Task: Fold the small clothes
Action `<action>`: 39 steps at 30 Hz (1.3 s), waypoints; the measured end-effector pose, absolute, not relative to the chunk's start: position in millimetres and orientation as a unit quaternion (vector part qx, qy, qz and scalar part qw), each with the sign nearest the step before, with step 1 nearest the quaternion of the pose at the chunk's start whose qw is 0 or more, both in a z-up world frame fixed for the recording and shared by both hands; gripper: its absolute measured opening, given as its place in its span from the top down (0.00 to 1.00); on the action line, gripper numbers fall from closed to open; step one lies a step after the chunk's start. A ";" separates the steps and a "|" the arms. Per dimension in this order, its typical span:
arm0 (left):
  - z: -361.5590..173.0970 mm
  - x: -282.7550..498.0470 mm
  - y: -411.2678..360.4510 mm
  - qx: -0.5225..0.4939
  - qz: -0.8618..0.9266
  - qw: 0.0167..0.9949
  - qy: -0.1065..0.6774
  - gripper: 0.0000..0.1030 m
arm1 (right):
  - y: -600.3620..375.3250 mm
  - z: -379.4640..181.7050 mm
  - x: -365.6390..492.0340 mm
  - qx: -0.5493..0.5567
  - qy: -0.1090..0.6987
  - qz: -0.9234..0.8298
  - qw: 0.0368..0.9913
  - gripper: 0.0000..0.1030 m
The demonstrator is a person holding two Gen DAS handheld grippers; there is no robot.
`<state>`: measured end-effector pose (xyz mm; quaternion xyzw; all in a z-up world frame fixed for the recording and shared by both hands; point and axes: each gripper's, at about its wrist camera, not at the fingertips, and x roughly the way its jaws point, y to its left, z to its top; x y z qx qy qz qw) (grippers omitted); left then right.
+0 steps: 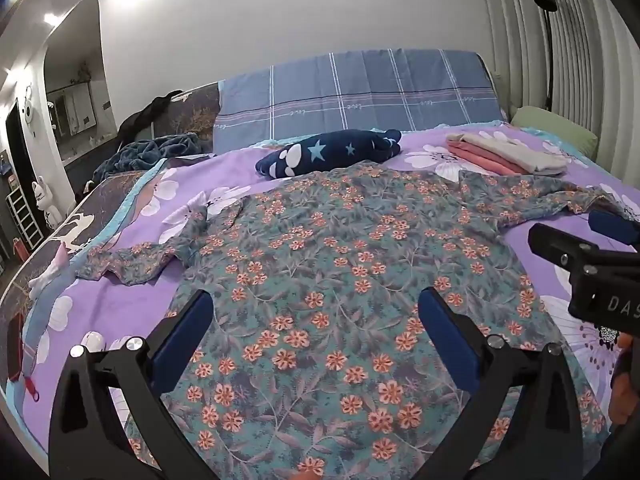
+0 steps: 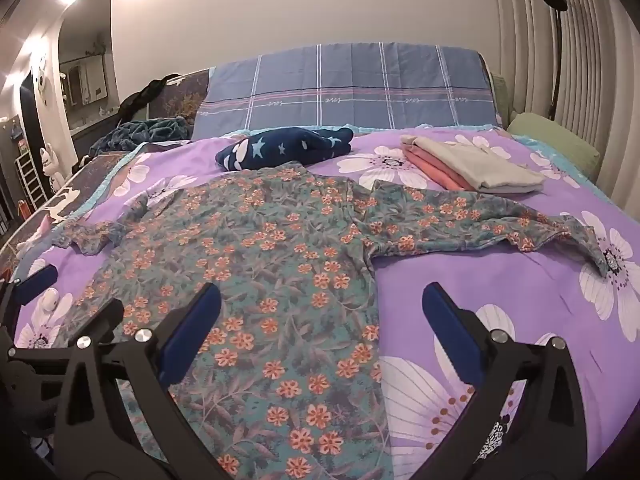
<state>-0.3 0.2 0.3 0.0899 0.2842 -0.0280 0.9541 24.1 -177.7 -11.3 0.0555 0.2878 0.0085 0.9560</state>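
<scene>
Teal floral shirt [image 1: 340, 264] flat, collar toward headboard [image 1: 360, 88], sleeves sideways

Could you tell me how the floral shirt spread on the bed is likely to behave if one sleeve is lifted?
The floral shirt looks thin and lies rumpled at its sleeve, so it would probably droop limply. Spread flat on the purple bedspread, it seems light and may drag or bunch rather than slide whole.
</scene>
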 end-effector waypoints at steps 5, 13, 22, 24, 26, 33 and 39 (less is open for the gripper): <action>-0.9 1.7 -2.0 0.093 -0.024 0.954 0.285 0.01 | -175.6 -11.7 28.2 0.039 0.295 0.002 0.955 0.02; -1.1 2.6 12.7 0.080 -0.022 0.956 0.282 0.01 | -167.7 -15.9 28.4 0.041 0.292 0.002 0.956 0.02; 5.2 -0.1 7.3 0.068 -0.020 0.961 0.267 0.01 | -170.4 -21.5 30.9 0.043 0.297 0.000 0.954 0.02; 7.4 -0.4 4.6 0.069 -0.019 0.962 0.263 0.01 | -170.8 -23.3 31.4 0.043 0.299 0.000 0.953 0.02; 8.5 1.3 3.3 0.068 -0.015 0.963 0.261 0.01 | -171.7 -24.7 30.7 0.042 0.298 -0.003 0.954 0.02; 7.7 5.0 4.4 0.053 -0.018 0.964 0.260 0.01 | -175.4 -27.4 31.9 0.049 0.303 -0.016 0.952 0.02; 4.9 5.9 7.1 0.043 -0.038 0.963 0.263 0.01 | -175.3 -28.8 32.8 0.047 0.304 -0.017 0.951 0.02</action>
